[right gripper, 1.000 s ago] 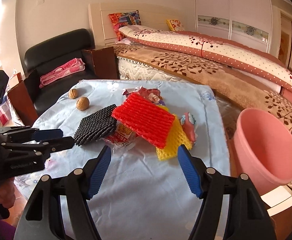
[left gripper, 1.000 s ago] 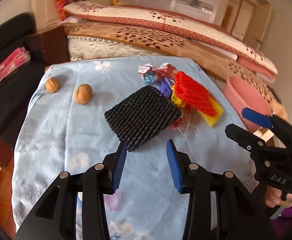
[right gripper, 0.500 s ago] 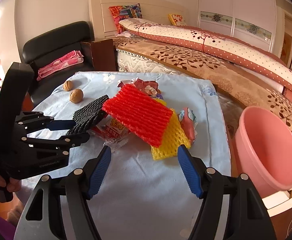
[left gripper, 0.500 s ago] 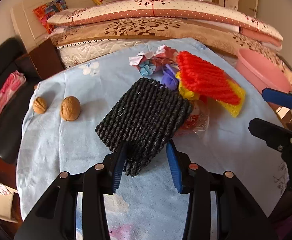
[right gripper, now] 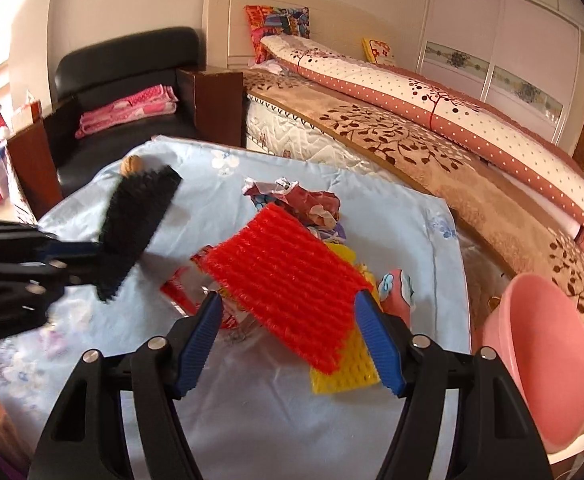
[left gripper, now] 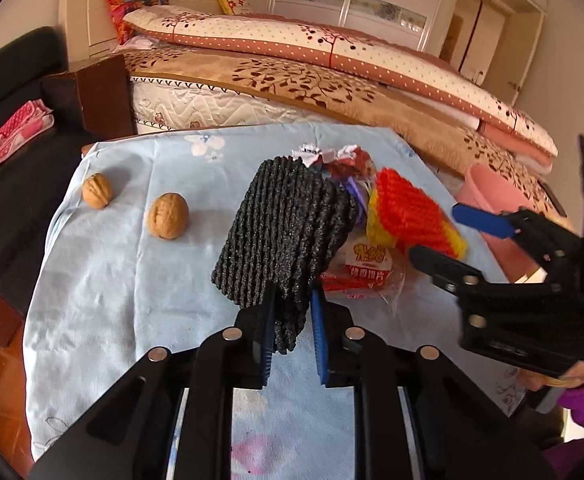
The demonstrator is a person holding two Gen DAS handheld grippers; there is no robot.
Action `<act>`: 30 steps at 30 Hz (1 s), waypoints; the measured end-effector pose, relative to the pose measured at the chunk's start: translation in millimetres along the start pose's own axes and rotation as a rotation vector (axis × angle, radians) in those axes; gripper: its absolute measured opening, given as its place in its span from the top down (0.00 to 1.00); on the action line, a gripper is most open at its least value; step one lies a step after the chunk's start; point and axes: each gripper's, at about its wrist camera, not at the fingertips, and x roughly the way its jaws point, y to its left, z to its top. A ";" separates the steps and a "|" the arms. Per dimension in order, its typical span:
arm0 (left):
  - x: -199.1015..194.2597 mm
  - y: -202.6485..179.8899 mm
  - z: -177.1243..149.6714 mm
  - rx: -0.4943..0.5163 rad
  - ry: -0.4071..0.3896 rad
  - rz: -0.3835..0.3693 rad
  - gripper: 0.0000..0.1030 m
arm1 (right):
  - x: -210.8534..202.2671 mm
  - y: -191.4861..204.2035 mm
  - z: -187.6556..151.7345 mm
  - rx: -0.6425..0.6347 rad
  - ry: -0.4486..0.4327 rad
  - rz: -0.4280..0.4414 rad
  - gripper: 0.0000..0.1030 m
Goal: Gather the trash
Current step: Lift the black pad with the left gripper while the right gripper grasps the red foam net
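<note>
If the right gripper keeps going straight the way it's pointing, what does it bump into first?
Most likely the red foam net. The right gripper is open with the net's near end already lying between its pads, though not yet pressed. The yellow foam net sits just underneath, so depth is hard to judge there.

The black foam net [left gripper: 288, 236] hides part of the crumpled wrappers [left gripper: 344, 160] behind it. In the right wrist view it is blurry, and it covers most of a walnut [right gripper: 131, 164] near the far left corner of the table. The red foam net [right gripper: 288, 280] covers most of the yellow net [right gripper: 344, 372] and part of the snack bag [right gripper: 180, 292]. The pink bucket [right gripper: 548, 360] is cut off by the picture's edge.
</note>
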 end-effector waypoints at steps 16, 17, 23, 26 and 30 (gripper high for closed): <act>-18.5 -17.1 14.7 -0.011 -0.066 -0.063 0.84 | -35.0 -55.7 0.8 0.289 -0.055 0.151 0.90; -20.1 -19.2 15.7 -0.010 -0.071 -0.068 0.84 | -38.8 -60.4 0.5 0.310 -0.063 0.157 0.90; -29.6 -34.8 25.8 0.009 -0.110 -0.095 0.84 | -58.4 -76.3 0.4 0.363 -0.102 0.159 0.90; -30.8 -43.0 30.5 0.007 -0.116 -0.120 0.84 | -68.2 -83.0 -3.0 0.377 -0.119 0.147 0.90; -31.6 -55.1 37.1 0.018 -0.126 -0.144 0.84 | -78.5 -93.7 -8.3 0.403 -0.133 0.134 0.90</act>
